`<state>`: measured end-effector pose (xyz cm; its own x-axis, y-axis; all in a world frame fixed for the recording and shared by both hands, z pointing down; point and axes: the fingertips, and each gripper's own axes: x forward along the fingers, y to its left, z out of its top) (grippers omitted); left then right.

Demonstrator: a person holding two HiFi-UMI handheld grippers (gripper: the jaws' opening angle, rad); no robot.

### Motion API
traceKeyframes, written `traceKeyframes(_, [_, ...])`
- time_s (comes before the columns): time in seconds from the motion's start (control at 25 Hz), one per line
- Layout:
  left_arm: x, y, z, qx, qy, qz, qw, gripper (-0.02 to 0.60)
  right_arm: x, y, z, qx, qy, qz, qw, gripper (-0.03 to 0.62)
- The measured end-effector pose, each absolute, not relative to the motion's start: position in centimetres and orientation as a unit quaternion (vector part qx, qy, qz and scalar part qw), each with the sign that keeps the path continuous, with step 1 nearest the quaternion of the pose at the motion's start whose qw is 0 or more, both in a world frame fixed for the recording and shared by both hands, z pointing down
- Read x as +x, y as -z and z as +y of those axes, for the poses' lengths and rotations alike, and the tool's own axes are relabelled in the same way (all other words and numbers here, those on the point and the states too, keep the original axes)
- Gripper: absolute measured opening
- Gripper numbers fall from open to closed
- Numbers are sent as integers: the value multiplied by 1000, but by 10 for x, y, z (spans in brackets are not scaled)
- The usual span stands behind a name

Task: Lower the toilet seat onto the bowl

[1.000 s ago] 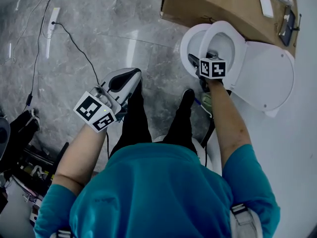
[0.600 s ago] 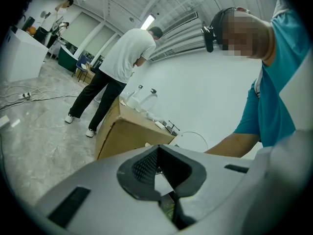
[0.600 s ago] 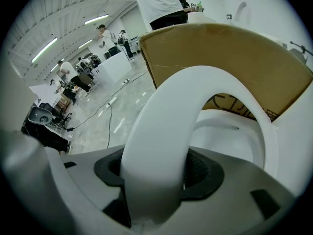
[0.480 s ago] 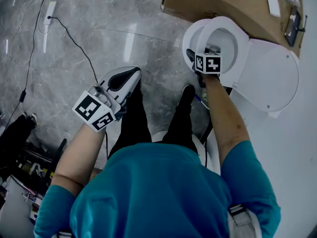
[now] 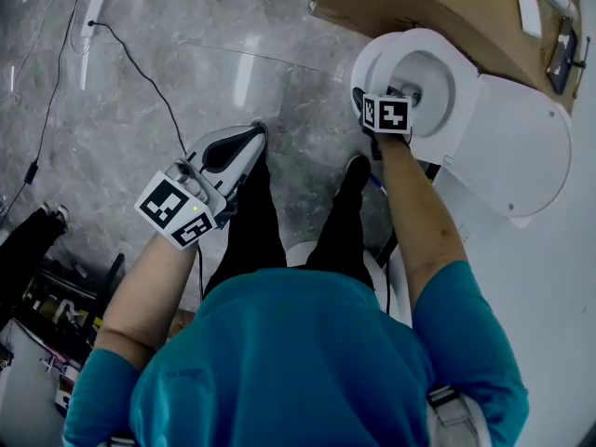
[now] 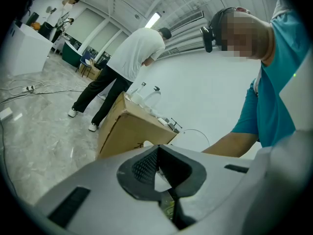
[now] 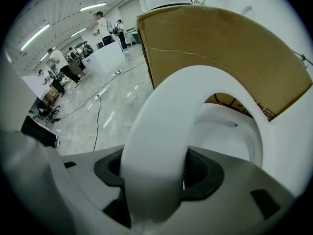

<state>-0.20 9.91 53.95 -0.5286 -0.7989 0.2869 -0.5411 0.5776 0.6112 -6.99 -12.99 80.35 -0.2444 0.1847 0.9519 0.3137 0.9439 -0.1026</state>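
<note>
The white toilet seat [image 5: 463, 74] hangs tilted low over the bowl [image 5: 362, 61], while the lid [image 5: 521, 156] leans back to the right. My right gripper [image 5: 371, 96] is shut on the seat's front rim. In the right gripper view the seat [image 7: 166, 126] runs up between the dark pads [image 7: 200, 168] of that gripper [image 7: 155, 173], with the bowl [image 7: 220, 126] beneath it. My left gripper [image 5: 244, 142] is held by the person's left leg, well away from the toilet. Its jaws [image 6: 159, 173] are shut with nothing in them.
A large cardboard box [image 5: 419, 3] stands right behind the toilet. Cables [image 5: 140, 73] and a power strip [image 5: 88, 21] lie on the grey marble floor. Dark equipment [image 5: 37, 277] sits at the lower left. A person in a white shirt [image 6: 127, 67] stands by the box.
The seat has swung away from the lid and down toward the bowl, with my right gripper moving along on its rim. The left gripper has stayed put.
</note>
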Motion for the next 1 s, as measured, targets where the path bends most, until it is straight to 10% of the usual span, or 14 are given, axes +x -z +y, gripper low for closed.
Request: traceKeyframes(1.0, [-21,-580,109,389,240,-841,291,5,-71,-863,-123,-134,100,-765,622,284])
